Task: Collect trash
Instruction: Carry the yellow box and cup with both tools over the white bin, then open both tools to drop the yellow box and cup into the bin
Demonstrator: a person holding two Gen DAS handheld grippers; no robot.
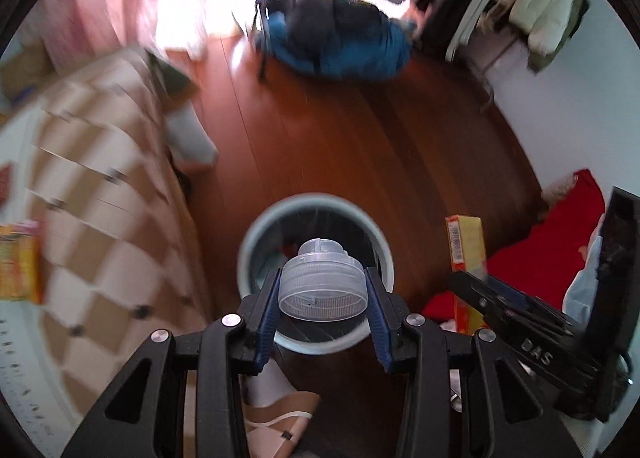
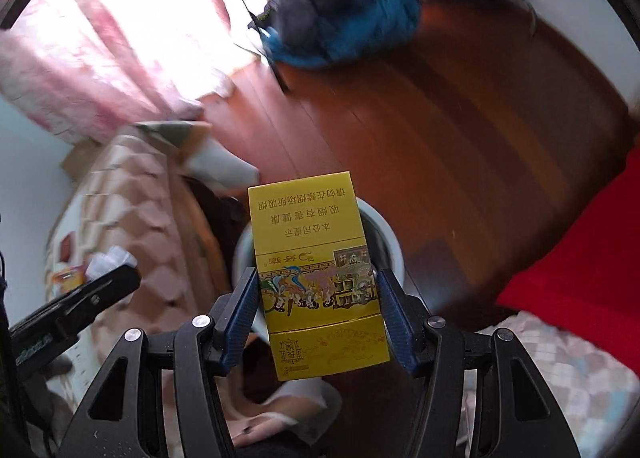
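Hanging above the round bin (image 1: 256, 254) on the wooden floor, both grippers carry a piece of trash. The left gripper (image 1: 322, 294) has its blue pads pressed on opposite sides of a clear plastic cap (image 1: 323, 282), directly over the bin's mouth. The cap looks light and fairly stiff, its ribbed wall giving the pads purchase; a hold across the wide skirt, as here, seems soundest, since the smooth dome would likely slip. To the right of it, the right gripper (image 2: 318, 306) grips a yellow cigarette box (image 2: 316, 270) by its narrow edges, the box standing over the bin (image 2: 390, 234) and hiding most of it. The box is probably light cardboard that would crush under a hard squeeze, so gentle pressure on the edges suits it.
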